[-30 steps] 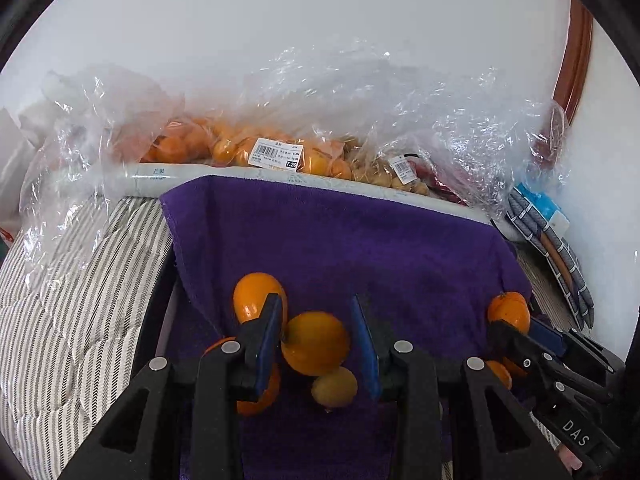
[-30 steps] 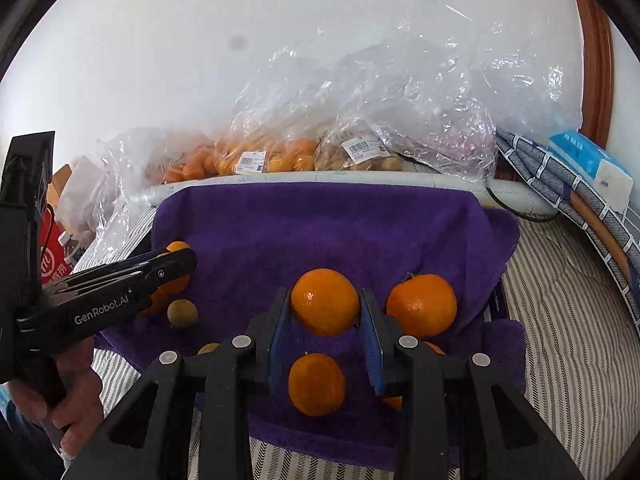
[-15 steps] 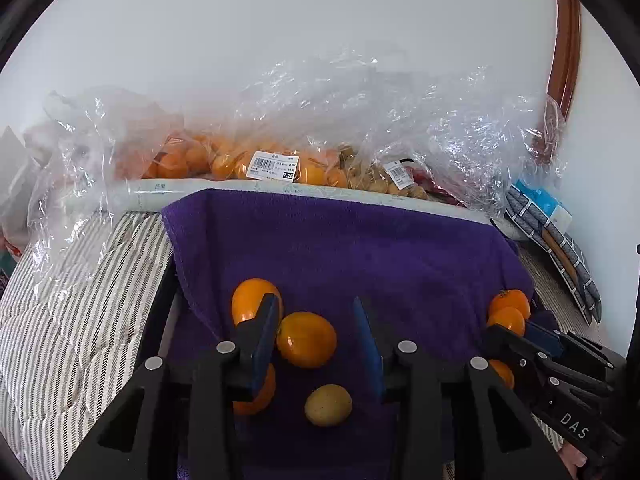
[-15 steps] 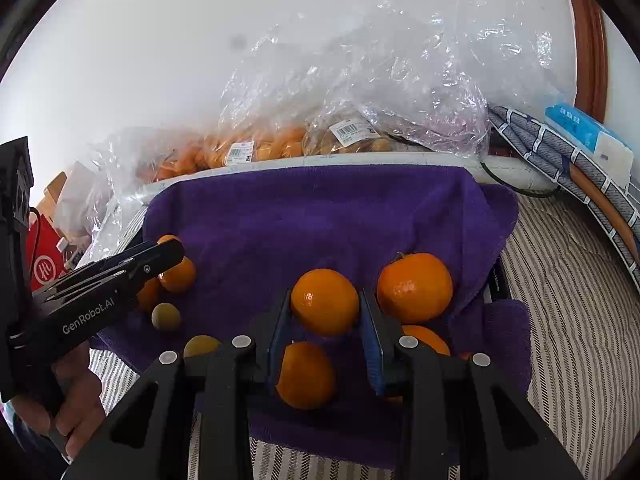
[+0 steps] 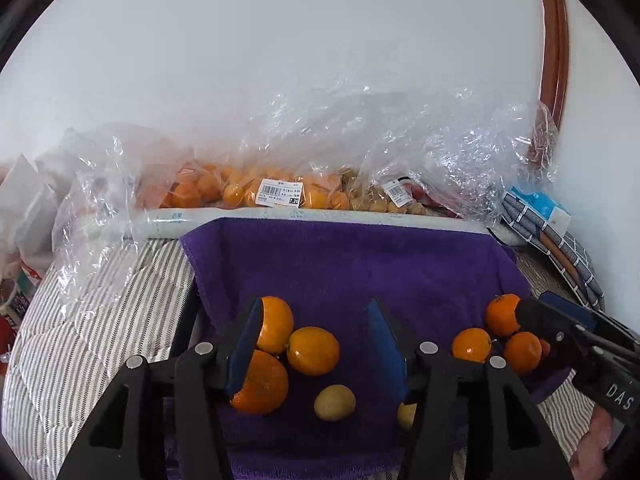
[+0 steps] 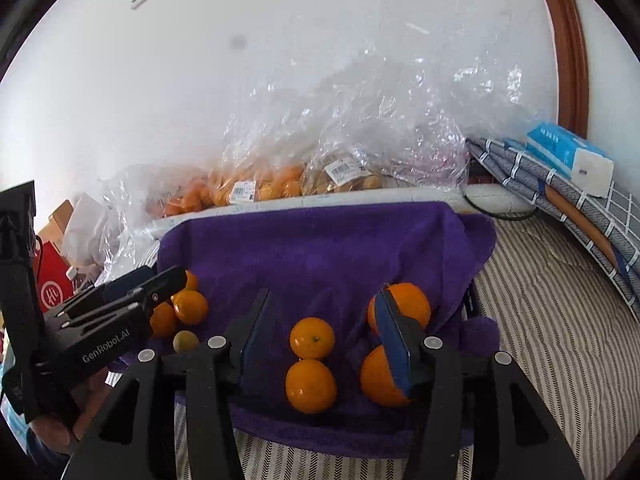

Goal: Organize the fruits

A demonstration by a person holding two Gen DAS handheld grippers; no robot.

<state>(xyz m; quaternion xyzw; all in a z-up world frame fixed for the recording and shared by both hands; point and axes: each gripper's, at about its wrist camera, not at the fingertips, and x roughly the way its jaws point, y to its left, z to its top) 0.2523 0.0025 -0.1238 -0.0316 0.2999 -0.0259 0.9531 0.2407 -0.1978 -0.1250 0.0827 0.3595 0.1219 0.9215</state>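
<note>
Both tools (image 5: 316, 344) (image 6: 324, 336) just opened, empty; oranges (image 6: 312, 338) lie between; bags (image 5: 280, 188) behind.

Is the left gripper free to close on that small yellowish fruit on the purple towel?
Probably yes. The left gripper, whose jaws have just been opening, holds nothing, and the small yellowish fruit lies in the open between them, nearer the camera. An orange sits just beyond it, so some drawing back seems needed.

home bedroom: striped quilt (image 6: 552, 320), folded blankets (image 6: 560, 184), tissue pack (image 6: 568, 156), grocery bags (image 5: 280, 184).
</note>
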